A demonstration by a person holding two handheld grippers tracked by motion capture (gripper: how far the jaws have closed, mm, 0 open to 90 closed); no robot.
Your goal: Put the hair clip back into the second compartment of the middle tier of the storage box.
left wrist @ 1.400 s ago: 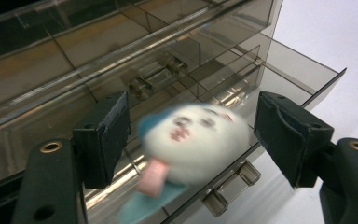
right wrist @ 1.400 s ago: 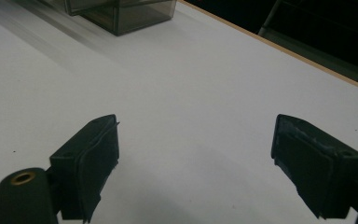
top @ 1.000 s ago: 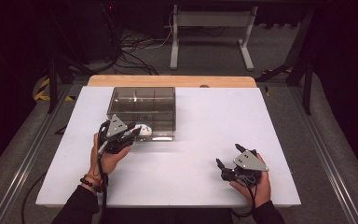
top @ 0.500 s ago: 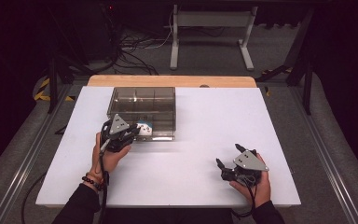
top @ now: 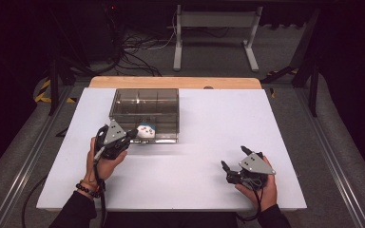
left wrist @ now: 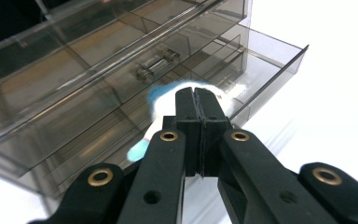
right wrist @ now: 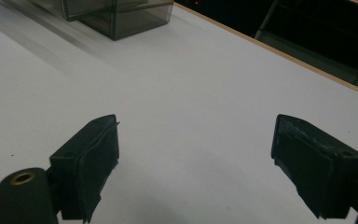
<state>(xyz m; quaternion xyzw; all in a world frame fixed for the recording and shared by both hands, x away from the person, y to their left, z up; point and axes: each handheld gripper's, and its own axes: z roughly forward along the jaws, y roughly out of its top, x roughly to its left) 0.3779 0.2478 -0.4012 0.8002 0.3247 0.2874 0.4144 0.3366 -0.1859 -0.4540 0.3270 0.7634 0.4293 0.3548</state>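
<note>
Nearest the person, the right gripper [top: 240, 167] rests low over the white table [top: 199, 118] with its jaws spread wide apart and bare tabletop between them. Well beyond its tips, in the right gripper view, a corner of the smoky clear box [right wrist: 121, 16] stands on the table.

Across the table, the left gripper [left wrist: 196, 100] has just been closing; its jaws now meet pad to pad with nothing between them. Just past their tips lies a small white and blue soft toy [left wrist: 161, 100] inside the pulled-out drawer [left wrist: 270, 74] of the box [top: 146, 111]. Whether the tips touch it I cannot tell.
</note>
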